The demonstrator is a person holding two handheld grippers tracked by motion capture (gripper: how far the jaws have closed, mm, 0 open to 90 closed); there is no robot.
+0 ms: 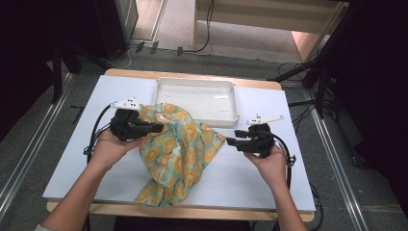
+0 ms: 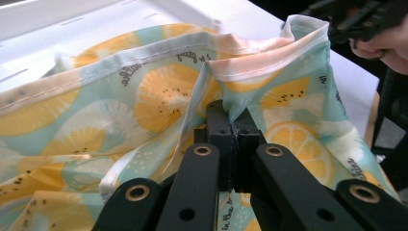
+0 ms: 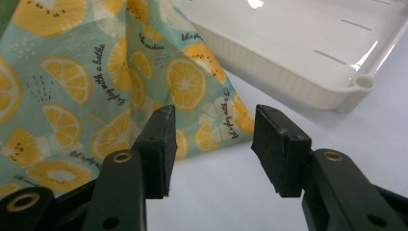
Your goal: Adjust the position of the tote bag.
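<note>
A pale green cloth (image 1: 180, 154) printed with orange slices lies bunched on the white table top, one side lifted. My left gripper (image 1: 161, 127) is shut on a fold of that cloth (image 2: 159, 96) near its hemmed edge, and the fabric hangs from its jaws. My right gripper (image 1: 230, 142) stands open a little to the right of the cloth's corner (image 3: 226, 120), apart from it, with nothing between its pads (image 3: 159, 144). In the left gripper view, the right hand and its gripper (image 2: 361, 19) show at the top right.
A white rectangular tray (image 1: 231, 103) sits at the back of the table, just behind the cloth; its rim (image 3: 356, 84) runs close to the cloth's corner. Bare white table top (image 1: 260, 183) lies in front of the right gripper. Cables and dark stands surround the table.
</note>
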